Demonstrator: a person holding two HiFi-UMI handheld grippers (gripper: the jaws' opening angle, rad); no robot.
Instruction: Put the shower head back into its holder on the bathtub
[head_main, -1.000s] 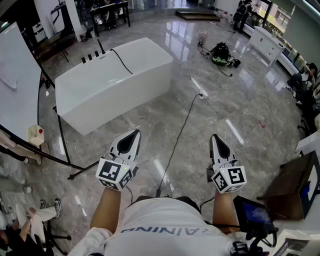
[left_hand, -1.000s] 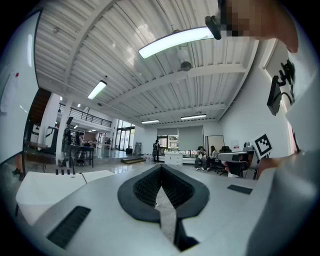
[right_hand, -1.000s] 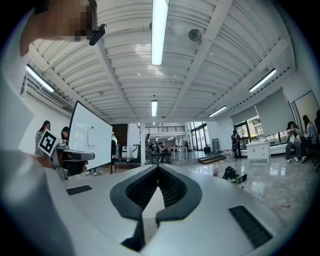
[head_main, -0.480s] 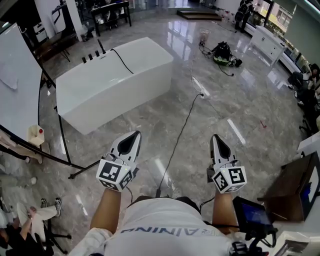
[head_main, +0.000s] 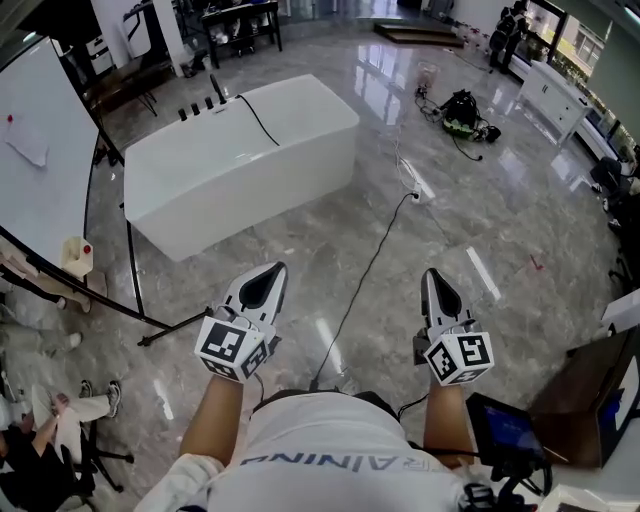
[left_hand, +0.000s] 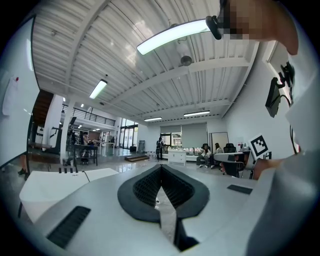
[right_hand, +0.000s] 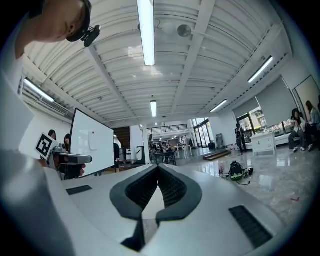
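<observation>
i hold left hand-held gripper (head_main: 268, 271) and right hand-held gripper (head_main: 433, 276) level, jaws together, both empty. bathtub (head_main: 270, 190) well apart ahead, black hose (head_main: 258, 120) across rim.

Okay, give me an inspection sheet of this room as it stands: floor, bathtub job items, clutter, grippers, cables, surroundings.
Surface: glossy grey marble floor, strongly reflective.
Job's things: white rectangular bathtub ahead, left of centre; thin black hose lies across its top; black fittings stand at its far end; shower head and holder too small to tell apart.
Clutter: black-and-green bag on the floor at far right; white bottle with red cap by the whiteboard stand.
Grippers: left gripper and right gripper both shut, nothing between the jaws, well short of the tub.
Cables: long black cable runs over the floor between the grippers.
Surroundings: white whiteboard on black stand at left; seated person lower left.
</observation>
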